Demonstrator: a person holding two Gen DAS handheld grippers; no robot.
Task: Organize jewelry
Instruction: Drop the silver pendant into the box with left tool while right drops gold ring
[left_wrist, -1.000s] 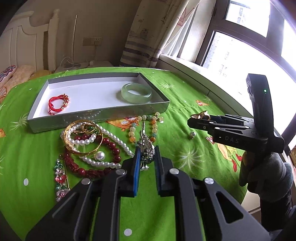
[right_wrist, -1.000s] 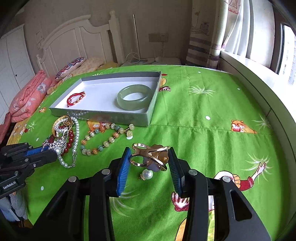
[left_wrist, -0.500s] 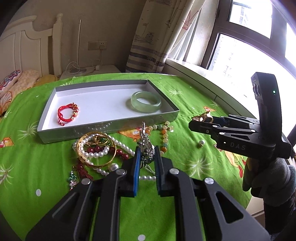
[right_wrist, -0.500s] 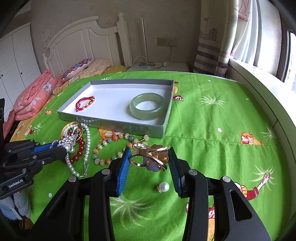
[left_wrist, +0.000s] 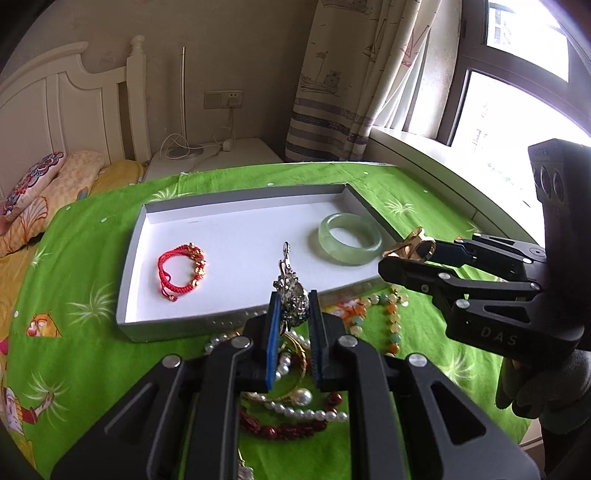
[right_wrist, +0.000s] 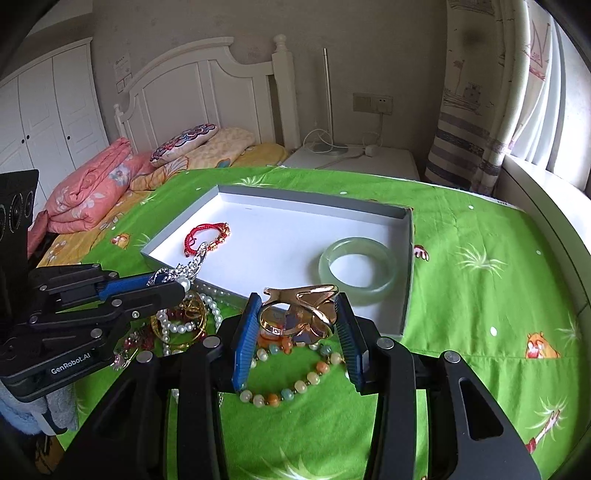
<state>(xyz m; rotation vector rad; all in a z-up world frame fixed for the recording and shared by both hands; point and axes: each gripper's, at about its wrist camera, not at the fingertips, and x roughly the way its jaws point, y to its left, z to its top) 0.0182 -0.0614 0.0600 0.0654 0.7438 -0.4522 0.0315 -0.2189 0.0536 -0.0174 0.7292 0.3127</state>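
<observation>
Meanwhile left fingers (left_wrist: 292, 316) pinch silver brooch (left_wrist: 290, 295), right fingers (right_wrist: 295, 325) gold clip (right_wrist: 301, 310); tray (left_wrist: 236, 328) ahead.

"DAS" is moulded on the right gripper (left_wrist: 406, 254); "GenRobot.AI" is printed in white on the left gripper (right_wrist: 173, 280).

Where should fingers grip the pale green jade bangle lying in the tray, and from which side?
Grip the pale green jade bangle from above, one finger in its hole and one outside, on the arc towards the tray's middle. It lies flat, close to the grey tray's wall.
</observation>
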